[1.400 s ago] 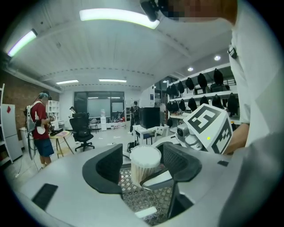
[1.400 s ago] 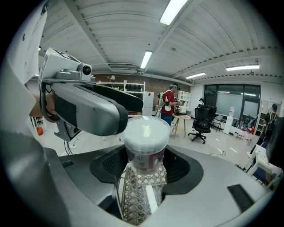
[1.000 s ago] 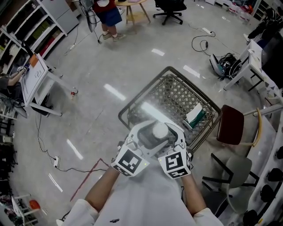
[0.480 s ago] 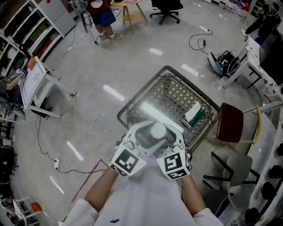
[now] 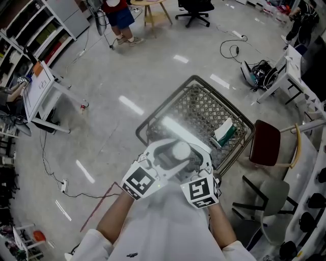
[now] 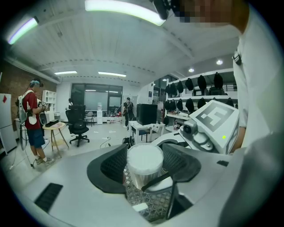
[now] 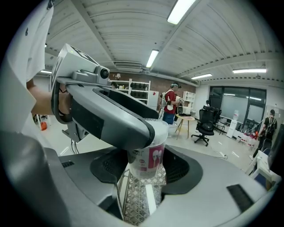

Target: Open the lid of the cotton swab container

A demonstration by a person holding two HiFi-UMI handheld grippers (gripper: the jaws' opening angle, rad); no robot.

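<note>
right gripper view: fingers (image 7: 176, 168) clamp swab container (image 7: 150, 160).

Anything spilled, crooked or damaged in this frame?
Nothing stands out. The cotton swab container sits roughly upright in the right claw above the shopping cart, with its lid on. The left claw has just been closing its jaws, the lid between them. Nothing has spilled.

Bright ceiling strip lights (image 7: 179, 11), glare on floor (image 5: 131, 105), fisheye-darkened edges.
</note>
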